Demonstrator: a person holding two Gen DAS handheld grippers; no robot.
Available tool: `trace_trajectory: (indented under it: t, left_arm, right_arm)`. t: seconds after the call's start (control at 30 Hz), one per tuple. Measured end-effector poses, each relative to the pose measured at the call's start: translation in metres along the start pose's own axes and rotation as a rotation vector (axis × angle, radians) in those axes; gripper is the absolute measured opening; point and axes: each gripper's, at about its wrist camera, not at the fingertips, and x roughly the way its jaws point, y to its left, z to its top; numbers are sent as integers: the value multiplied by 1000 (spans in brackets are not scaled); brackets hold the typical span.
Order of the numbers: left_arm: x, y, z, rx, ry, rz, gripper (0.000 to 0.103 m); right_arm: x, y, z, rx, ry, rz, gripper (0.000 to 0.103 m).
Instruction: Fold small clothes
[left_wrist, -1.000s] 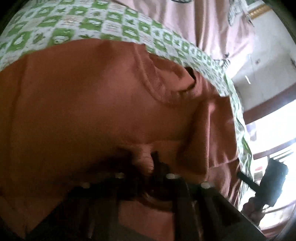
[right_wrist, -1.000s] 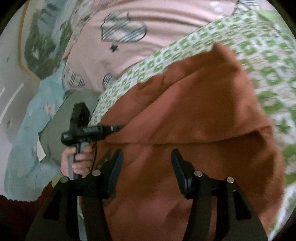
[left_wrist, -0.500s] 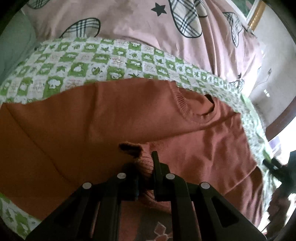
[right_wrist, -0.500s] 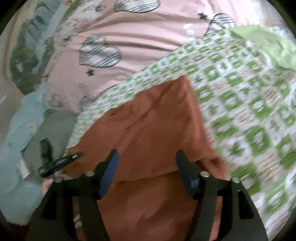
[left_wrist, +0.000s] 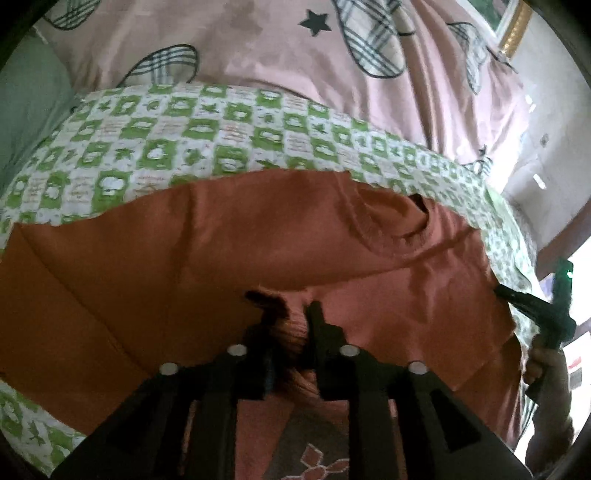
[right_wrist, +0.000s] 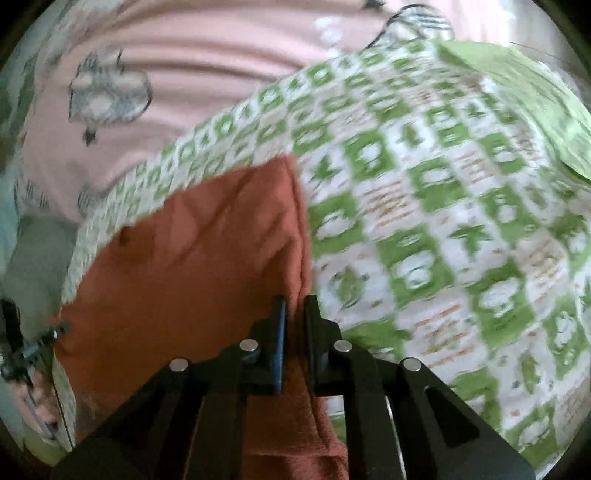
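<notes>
A small rust-orange sweater (left_wrist: 258, 236) lies on a green-and-white checked cloth (left_wrist: 177, 144); its neck opening (left_wrist: 417, 210) points right. My left gripper (left_wrist: 291, 317) is shut on a ribbed cuff of the sweater, bunched between its fingers over the body. In the right wrist view the sweater (right_wrist: 192, 266) fills the lower left, and my right gripper (right_wrist: 295, 306) is shut on its right edge. The other gripper shows small in each view, at the right (left_wrist: 546, 306) and at the left (right_wrist: 22, 354).
A pink bedcover with plaid hearts and stars (left_wrist: 280, 55) lies behind the checked cloth (right_wrist: 461, 221). A grey-green pillow (left_wrist: 26, 107) is at the far left. A plain green fabric flap (right_wrist: 524, 96) lies at the upper right.
My right gripper has moved right to the sweater's edge and shut on it; it was open a second ago. My left gripper still holds the cuff and has drawn back from the sweater.
</notes>
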Motion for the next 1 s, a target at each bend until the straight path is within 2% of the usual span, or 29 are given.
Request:
trace_trajectory:
  t: [0.03, 0.1, 0.2, 0.27, 0.3, 0.33, 0.37, 0.43, 0.53, 0.63, 0.83, 0.9, 0.93, 0.97, 1.0]
  left_arm:
    - [1, 3, -1, 1, 1, 38, 21]
    - [1, 11, -6, -6, 15, 90, 19]
    - [-14, 27, -19, -30, 1, 91, 19]
    - [-27, 36, -29, -34, -17, 104, 21]
    - [-35, 40, -34, -36, -28, 112, 23]
    - [-42, 45, -38, -42, -37, 120, 33]
    - [-50, 52, -44, -51, -48, 134, 45]
    - [-61, 61, -50, -57, -62, 163, 57]
    - [-74, 72, -59, -45, -69, 188, 63]
    - [-76, 75, -62, -23, -75, 197, 75]
    - [-58, 68, -64, 51, -56, 161, 75]
    - [-49, 67, -63, 75, -49, 190, 74]
    - [-43, 68, -62, 81, -36, 197, 67]
    - [-39, 70, -62, 82, -20, 174, 53]
    - [-36, 71, -62, 83, -12, 146, 44]
  right_arm:
    - [-3, -5, -1, 24, -13, -45, 11]
    - [-10, -9, -7, 56, -6, -57, 11]
    - [-29, -5, -20, 85, -26, 37, 14]
    - [-40, 10, -32, 44, -33, 64, 32]
    - [-44, 17, -39, 27, -33, 81, 52]
    - [-46, 27, -46, 15, -36, 106, 62]
    - [-50, 35, -55, 3, -39, 136, 62]
    - [-49, 53, -70, -20, -16, 168, 62]
    - [-43, 73, -94, -32, 45, 216, 62]
    - [-39, 87, -113, -37, 83, 238, 62]
    - [-38, 110, -133, -72, 135, 264, 62]
    - [-38, 115, -135, -76, 143, 262, 62]
    - [-34, 118, -134, -76, 147, 260, 62]
    - [-33, 119, -133, -76, 150, 259, 62]
    - [-32, 120, -133, -75, 153, 257, 62]
